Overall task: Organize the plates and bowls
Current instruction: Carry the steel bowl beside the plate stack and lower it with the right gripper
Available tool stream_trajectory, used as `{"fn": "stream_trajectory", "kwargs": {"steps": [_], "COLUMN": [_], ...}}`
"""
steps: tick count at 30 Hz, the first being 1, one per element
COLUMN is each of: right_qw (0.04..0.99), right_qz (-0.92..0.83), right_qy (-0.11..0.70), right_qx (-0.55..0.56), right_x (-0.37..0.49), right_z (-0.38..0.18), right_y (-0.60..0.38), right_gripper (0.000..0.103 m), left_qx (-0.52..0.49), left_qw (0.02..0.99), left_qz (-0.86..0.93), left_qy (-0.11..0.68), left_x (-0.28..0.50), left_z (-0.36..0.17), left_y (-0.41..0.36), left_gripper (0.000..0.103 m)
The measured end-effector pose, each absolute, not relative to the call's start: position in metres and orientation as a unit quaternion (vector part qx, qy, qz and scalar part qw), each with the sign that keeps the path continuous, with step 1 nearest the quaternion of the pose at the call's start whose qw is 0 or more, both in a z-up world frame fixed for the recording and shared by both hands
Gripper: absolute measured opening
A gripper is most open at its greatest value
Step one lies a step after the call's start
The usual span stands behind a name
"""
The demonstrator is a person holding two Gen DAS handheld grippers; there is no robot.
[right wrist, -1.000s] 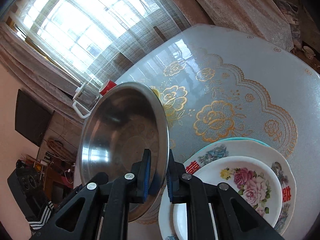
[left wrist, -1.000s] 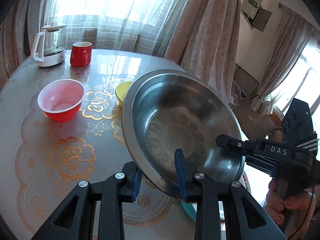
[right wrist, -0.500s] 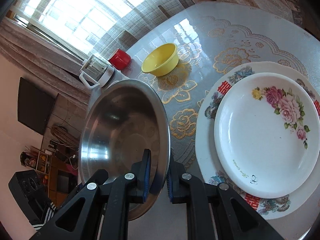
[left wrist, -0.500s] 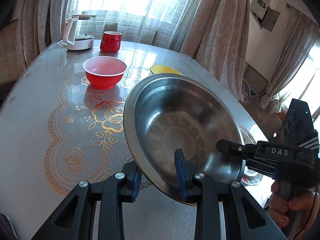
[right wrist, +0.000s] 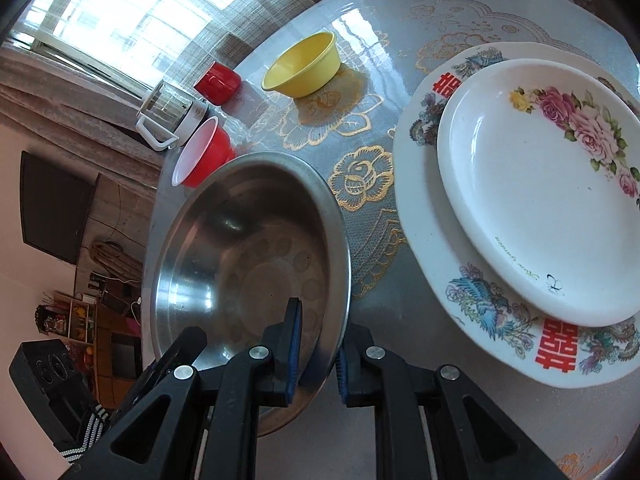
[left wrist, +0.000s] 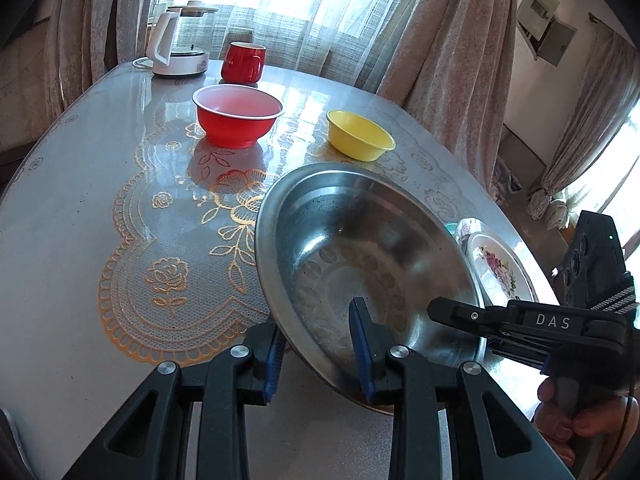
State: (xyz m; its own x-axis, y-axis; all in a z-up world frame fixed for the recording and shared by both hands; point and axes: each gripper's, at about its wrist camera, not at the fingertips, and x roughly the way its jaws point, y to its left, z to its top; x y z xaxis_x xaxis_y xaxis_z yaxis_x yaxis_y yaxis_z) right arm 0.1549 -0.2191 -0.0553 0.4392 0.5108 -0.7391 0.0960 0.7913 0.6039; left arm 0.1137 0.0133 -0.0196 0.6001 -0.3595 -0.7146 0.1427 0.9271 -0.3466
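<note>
- Round grey table [left wrist: 60,208] with a gold floral lace mat.
- Wide stainless-steel basin [left wrist: 360,264], tilted above the table, just beside the stacked floral plates [right wrist: 520,184].
- Left gripper [left wrist: 316,354] and right gripper [right wrist: 316,350], each clamped on the basin's rim.
- Red bowl [left wrist: 238,120] and yellow bowl [left wrist: 360,136] stand farther back.

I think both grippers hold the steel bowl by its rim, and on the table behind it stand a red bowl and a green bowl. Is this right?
One detail is wrong: the small bowl behind is yellow, not green, as the left wrist view shows. The rest holds: the left gripper and right gripper both clamp the rim of the steel bowl, and the red bowl stands behind.
</note>
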Motion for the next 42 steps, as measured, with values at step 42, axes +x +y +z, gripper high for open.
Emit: {"fn": "stream_trajectory", "kwargs": {"steps": [42], "right_qw": [0.838], "right_qz": [0.096], "right_qy": [0.454], "right_qx": [0.287], "right_x": [0.127], "right_z": [-0.03], "right_y": [-0.244], "right_gripper": [0.021], "left_qx": [-0.144], "left_qw": [0.88], "left_qz": [-0.138], "left_qy": [0.43], "left_x": [0.12], "left_z": [-0.036], "left_y": [0.011], "left_gripper": [0.031]}}
